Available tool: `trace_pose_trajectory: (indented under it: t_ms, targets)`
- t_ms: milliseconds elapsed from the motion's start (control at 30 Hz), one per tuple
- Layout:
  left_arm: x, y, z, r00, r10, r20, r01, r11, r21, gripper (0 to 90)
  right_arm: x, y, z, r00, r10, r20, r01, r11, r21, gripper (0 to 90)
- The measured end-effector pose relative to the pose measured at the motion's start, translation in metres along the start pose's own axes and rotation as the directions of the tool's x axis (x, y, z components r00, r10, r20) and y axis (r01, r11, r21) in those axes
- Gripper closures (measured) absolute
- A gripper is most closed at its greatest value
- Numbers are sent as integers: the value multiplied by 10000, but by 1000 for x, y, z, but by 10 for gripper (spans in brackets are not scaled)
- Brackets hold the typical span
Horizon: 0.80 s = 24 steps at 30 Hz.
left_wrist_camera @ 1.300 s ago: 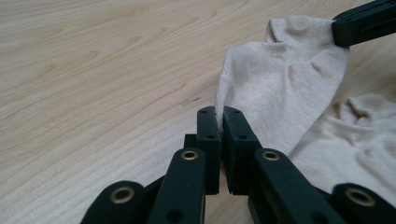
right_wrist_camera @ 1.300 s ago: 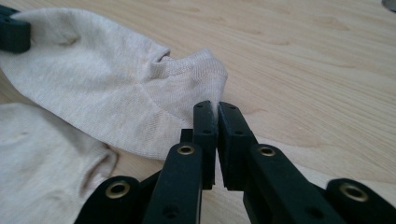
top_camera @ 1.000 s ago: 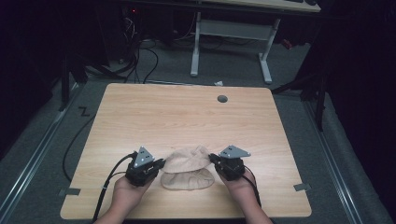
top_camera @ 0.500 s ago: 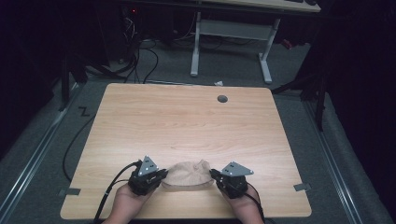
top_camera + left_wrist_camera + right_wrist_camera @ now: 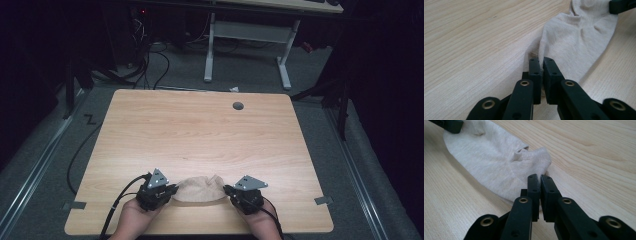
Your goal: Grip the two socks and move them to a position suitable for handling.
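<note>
In the high view there are two grippers and one beige sock [image 5: 200, 189] on one wooden bench [image 5: 200, 135]. The sock lies near the bench's near edge, stretched between the left gripper [image 5: 170, 191] and the right gripper [image 5: 227, 190], each held by one hand, the left hand [image 5: 134, 220] and the right hand [image 5: 260, 222], with one cable trailing from each gripper. One round hole [image 5: 238, 105] sits in the bench far beyond the jaws, and one second table frame [image 5: 247, 35] stands on the floor past the far edge. In the left gripper view, the left gripper [image 5: 541, 62] has its two jaws pressed together, pinching one end of the sock [image 5: 574, 42]; the cloth runs up and away from the jaw tips, and at its far end, top right, one tip of the other gripper [image 5: 622, 5] bites the fabric. In the right gripper view, the right gripper [image 5: 539, 178] likewise has its two jaws closed on the sock [image 5: 489, 157], right at the ribbed cuff [image 5: 534, 155] that bunches just above the jaw tips; the sock spreads flat to the upper left of the jaws, where one tip of the other gripper [image 5: 449, 124] clamps its far end.
</note>
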<state>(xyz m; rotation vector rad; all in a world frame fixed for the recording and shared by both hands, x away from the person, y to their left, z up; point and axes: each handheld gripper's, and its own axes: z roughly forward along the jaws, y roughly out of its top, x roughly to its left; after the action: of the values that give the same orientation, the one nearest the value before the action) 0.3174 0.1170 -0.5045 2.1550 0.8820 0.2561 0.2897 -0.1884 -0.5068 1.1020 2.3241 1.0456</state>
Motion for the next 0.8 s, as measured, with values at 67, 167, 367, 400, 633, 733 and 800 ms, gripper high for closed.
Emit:
trace_pose_trajectory:
  t_ms: [67, 167, 367, 400, 633, 733, 800]
  targets:
    - [1, 1, 0, 10000, -49, -19, 49, 10000, -54, 841, 1, 0, 0, 10000, -28, 26, 28, 10000, 55, 866]
    - [1, 1, 2, 10000, -88, -8, 88, 10000, -21, 837, 1, -3, 1, 10000, -17, -14, 17, 9999, 146, 866]
    - [1, 1, 9, 9997, 122, -212, -118, 9997, 198, 820, -2, -11, 2, 9999, 127, 83, -130, 9991, 404, 865]
    - [1, 1, 11, 9995, 152, -268, -146, 9996, 246, 815, -4, -12, 2, 9998, 194, 67, -196, 9989, 432, 865]
    - [4, 2, 20, 9989, 180, -433, -164, 9992, 370, 798, -7, -12, 8, 9994, 292, 201, -304, 9977, 607, 856]
    - [5, 1, 21, 9987, 230, -452, -211, 9989, 420, 791, -8, -12, 9, 9993, 313, 222, -326, 9976, 617, 843]
    - [4, 1, 21, 9981, 323, -527, -298, 9984, 475, 784, -8, -13, 10, 9993, 310, 228, -325, 9972, 679, 833]
